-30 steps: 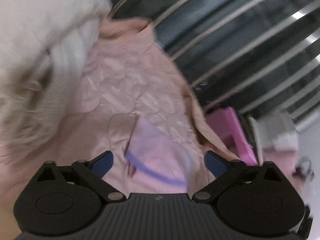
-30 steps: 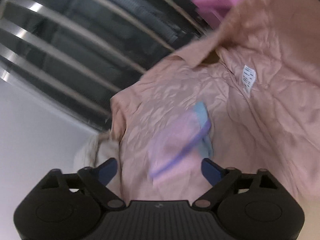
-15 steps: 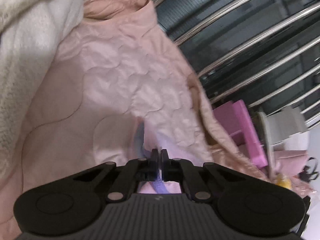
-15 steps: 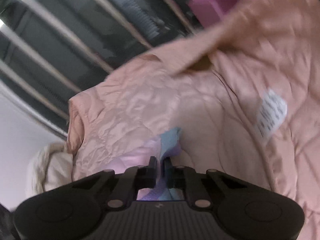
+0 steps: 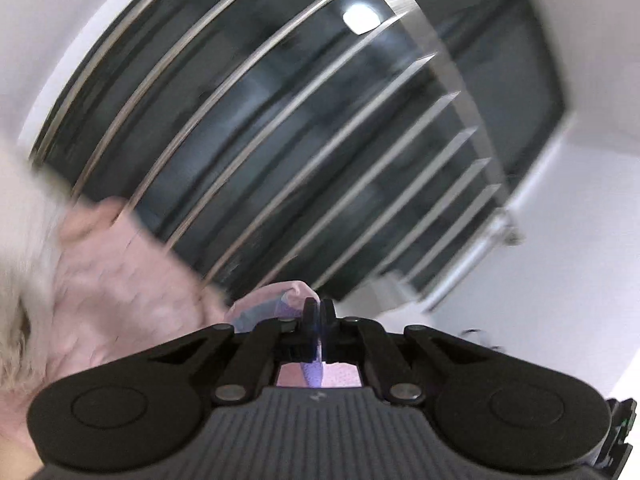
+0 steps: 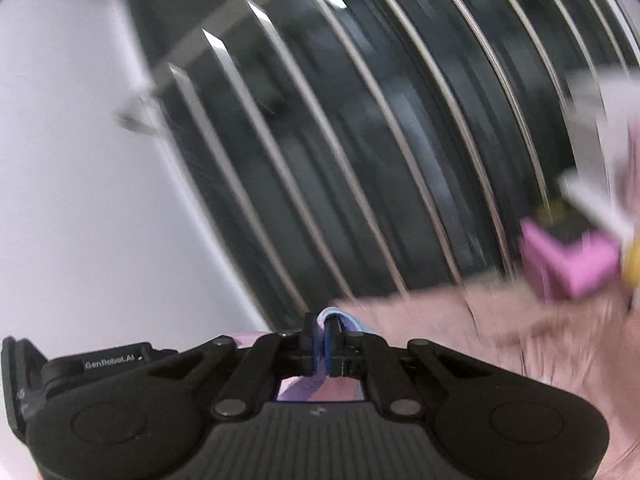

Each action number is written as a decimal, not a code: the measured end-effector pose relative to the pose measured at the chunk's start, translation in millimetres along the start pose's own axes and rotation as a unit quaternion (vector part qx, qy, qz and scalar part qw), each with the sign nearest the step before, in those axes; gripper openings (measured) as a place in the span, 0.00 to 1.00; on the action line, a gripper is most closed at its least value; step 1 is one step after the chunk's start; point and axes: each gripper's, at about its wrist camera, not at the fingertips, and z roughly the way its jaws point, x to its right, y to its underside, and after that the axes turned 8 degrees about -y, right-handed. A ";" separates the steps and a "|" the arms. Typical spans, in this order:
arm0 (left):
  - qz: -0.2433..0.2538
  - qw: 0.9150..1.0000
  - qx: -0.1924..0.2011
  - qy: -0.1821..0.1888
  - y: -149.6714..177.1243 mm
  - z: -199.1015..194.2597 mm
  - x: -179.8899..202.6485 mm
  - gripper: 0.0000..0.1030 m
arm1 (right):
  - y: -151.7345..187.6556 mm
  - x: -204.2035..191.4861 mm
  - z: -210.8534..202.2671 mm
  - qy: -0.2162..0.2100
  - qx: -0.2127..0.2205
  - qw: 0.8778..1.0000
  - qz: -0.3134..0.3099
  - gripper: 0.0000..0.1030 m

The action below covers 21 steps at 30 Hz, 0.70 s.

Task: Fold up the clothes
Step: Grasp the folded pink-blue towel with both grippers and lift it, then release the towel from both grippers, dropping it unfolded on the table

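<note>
Both grippers pinch one small purple and pink cloth and hold it up in the air.

On the left, a fluffy white cloth (image 5: 20, 264) and a pink quilted jacket (image 5: 120, 280) lie low in the blurry view. The left gripper (image 5: 319, 312) has its fingers pressed tight on the small cloth (image 5: 276, 300). The right gripper (image 6: 324, 326) pinches the same cloth by its blue edge. A pink box (image 6: 568, 260) sits far right. This looks like the pick-up step. Next, I think both hands must pull the cloth flat, then lay it down smooth to fold.
</note>
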 end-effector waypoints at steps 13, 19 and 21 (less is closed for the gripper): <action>0.069 0.995 0.074 0.007 12.6 -156.7 91.1 0.01 | -15.5 -118.4 -134.4 -0.056 0.045 0.994 -0.086 0.03; 0.070 0.992 0.107 0.020 8.8 -197.6 94.9 0.01 | -13.2 -157.7 -163.4 -0.067 0.059 0.989 -0.118 0.03; 0.079 0.989 0.121 0.016 6.6 -205.6 98.4 0.01 | -15.5 -163.4 -167.3 -0.070 0.065 0.988 -0.123 0.03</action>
